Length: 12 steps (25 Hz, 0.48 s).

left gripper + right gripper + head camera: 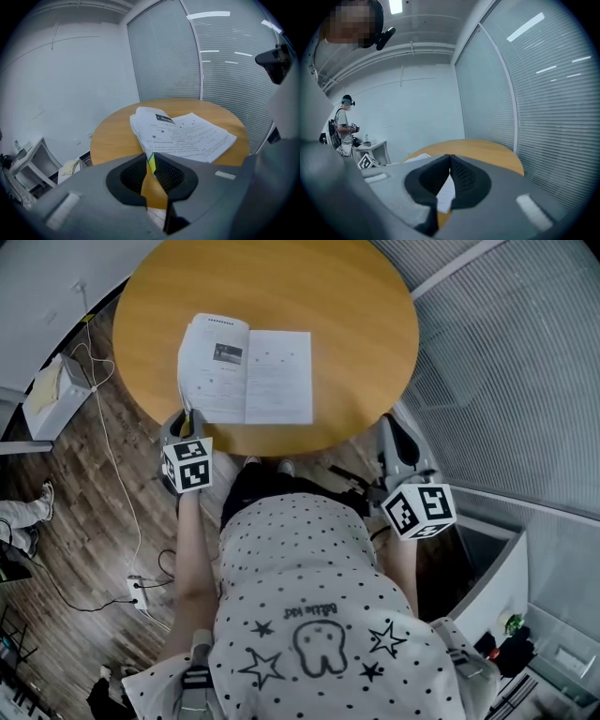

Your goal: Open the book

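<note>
A book (248, 376) lies open on the round wooden table (356, 315), its white printed pages facing up. My left gripper (187, 418) is at the book's near left corner. In the left gripper view its jaws (150, 161) pinch a thin yellow-green edge of the cover, and the left-hand pages (154, 126) curl up from the table. My right gripper (392, 432) hangs at the table's near right edge, apart from the book, with its jaws (450, 157) shut and nothing between them. A strip of white page (446, 192) shows below its pads.
A white side cabinet (52, 395) stands left of the table, with a cable and a power strip (141, 592) on the wood floor. Window blinds (525, 352) run along the right. Another person (344, 124) stands by a small table at the far wall.
</note>
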Tool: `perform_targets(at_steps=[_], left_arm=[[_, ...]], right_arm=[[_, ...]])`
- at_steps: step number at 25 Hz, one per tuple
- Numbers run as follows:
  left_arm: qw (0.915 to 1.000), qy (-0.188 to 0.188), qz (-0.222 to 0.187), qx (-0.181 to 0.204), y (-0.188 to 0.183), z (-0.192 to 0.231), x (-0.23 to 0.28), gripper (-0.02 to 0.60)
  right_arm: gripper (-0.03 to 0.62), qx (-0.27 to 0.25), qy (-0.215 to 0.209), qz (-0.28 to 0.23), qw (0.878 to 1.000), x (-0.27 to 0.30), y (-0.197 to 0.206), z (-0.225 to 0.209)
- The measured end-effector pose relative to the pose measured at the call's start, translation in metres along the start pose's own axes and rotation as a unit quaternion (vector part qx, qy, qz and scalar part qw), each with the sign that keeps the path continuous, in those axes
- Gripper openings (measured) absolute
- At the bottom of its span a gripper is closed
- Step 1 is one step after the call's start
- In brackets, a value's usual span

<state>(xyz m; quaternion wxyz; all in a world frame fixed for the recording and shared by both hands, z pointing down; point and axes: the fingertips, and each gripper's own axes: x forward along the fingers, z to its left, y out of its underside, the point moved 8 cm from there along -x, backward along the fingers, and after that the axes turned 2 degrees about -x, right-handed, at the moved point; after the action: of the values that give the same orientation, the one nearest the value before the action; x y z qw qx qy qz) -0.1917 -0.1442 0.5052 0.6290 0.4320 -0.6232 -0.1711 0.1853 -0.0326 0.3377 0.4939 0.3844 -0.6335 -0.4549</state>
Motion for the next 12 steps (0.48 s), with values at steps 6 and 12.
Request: perform_targets(at_steps=[6, 12], left_arm=[[0.9999, 0.008, 0.012, -0.008, 0.012, 0.007, 0.009, 0.055], [0.9994, 0.016, 0.025, -0.018, 0.022, 0.01, 0.018, 0.058]], right_arm=[[0.005, -0.005, 0.011, 0.007, 1.0, 0.002, -0.004, 0.009], [0.005, -0.011, 0.011, 0.01, 1.0, 0.006, -0.011, 0.021]])
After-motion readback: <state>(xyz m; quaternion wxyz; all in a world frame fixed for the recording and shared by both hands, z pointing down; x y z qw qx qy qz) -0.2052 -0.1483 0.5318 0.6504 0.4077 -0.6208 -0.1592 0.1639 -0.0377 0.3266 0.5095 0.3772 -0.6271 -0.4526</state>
